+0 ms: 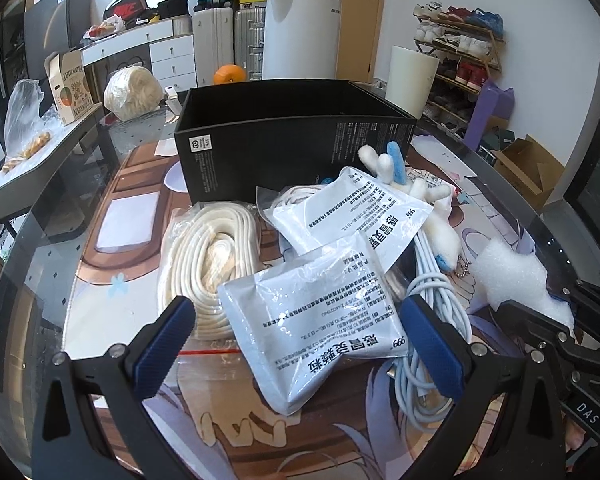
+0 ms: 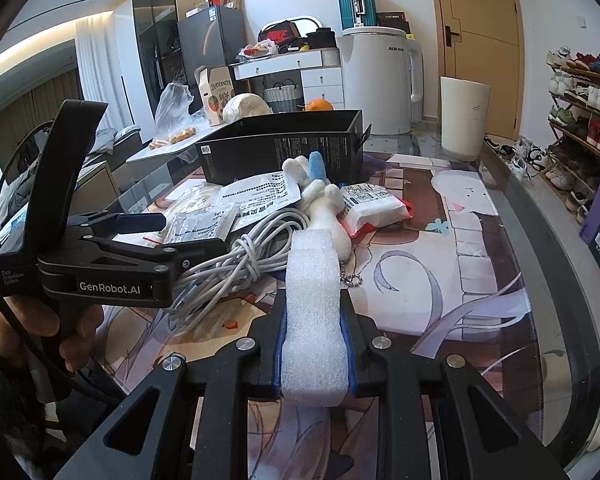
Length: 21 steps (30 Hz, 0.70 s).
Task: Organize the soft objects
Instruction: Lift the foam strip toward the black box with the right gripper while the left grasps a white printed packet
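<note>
My left gripper point(image 1: 296, 308) is open, its blue pads standing on either side of a white medicine pouch point(image 1: 312, 320) without pressing it. A second pouch point(image 1: 352, 208) lies behind it, and a bagged coil of cream rope point(image 1: 208, 256) to its left. A white cable bundle point(image 1: 432, 280) and a white-and-blue plush toy point(image 1: 400, 176) lie to the right. An open black box point(image 1: 292, 140) stands behind the pile. My right gripper point(image 2: 314, 320) is shut on a strip of white foam point(image 2: 312, 280) and hovers near the cable point(image 2: 236, 256). The left gripper point(image 2: 180, 236) shows at the left of the right wrist view.
A wrapped white pack point(image 2: 374, 204) lies beside the plush toy point(image 2: 320, 200). The glass table point(image 2: 532, 264) curves away on the right, with a white bin point(image 2: 464, 116) and shoe rack point(image 2: 580, 112) beyond. An orange point(image 1: 230, 74) sits behind the box.
</note>
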{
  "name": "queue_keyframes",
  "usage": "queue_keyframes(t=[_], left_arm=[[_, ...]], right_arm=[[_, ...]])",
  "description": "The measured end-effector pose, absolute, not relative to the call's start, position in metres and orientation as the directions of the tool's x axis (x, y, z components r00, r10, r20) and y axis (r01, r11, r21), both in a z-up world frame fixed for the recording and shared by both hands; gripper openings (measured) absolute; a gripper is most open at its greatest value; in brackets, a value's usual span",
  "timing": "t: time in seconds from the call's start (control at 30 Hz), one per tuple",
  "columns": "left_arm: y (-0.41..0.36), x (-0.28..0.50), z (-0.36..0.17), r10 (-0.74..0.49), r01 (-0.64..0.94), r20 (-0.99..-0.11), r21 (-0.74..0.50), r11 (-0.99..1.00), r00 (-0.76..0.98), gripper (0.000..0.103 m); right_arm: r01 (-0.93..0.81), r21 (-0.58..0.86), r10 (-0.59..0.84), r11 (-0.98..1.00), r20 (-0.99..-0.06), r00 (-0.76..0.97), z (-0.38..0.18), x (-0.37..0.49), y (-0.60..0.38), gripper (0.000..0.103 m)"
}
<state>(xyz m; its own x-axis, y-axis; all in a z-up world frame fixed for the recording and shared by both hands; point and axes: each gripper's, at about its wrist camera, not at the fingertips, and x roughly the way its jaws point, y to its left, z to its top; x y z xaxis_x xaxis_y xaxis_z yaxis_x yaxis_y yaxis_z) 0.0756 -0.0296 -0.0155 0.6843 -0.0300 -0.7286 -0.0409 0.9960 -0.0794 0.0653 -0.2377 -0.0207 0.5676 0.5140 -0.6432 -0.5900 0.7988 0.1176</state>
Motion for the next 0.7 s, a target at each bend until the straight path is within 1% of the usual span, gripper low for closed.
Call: queue_keyframes(t=[0.07,0.13,0.27,0.33,0.43,0.53,0.7], left_arm=[[-0.028,0.073,-0.016,-0.047,-0.025,-0.723,-0.089,0.996,0.689,0.096],[-0.029,0.071,-0.015,-0.064,-0.009,-0.717,-0.097,0.995,0.695,0.088],[-0.033,0.065,-0.015,-0.086,0.026,-0.701,-0.095,0.995,0.708,0.077],[-0.033,0.061,-0.014,-0.102,0.041,-0.689,-0.104,0.994,0.717,0.067],[-0.032,0.057,-0.013,-0.121,0.06,-0.678,-0.112,0.992,0.725,0.059],[-0.03,0.054,-0.013,-0.133,0.069,-0.668,-0.122,0.99,0.732,0.056],[-0.027,0.049,-0.01,-0.145,0.069,-0.653,-0.141,0.988,0.743,0.054]], right_arm=[[-0.589,0.118,0.513,0.799,-0.645,0.567,-0.021,0.066,-0.237,0.022],[-0.589,0.117,0.512,0.799,-0.645,0.567,-0.021,0.067,-0.237,0.022],[-0.59,0.117,0.513,0.799,-0.645,0.567,-0.021,0.066,-0.237,0.022],[-0.591,0.113,0.512,0.799,-0.644,0.568,-0.021,0.066,-0.237,0.022],[-0.592,0.112,0.511,0.798,-0.646,0.567,-0.022,0.068,-0.236,0.022],[-0.594,0.108,0.511,0.797,-0.644,0.569,-0.023,0.067,-0.236,0.022],[-0.595,0.108,0.515,0.796,-0.638,0.573,-0.022,0.063,-0.236,0.022]])
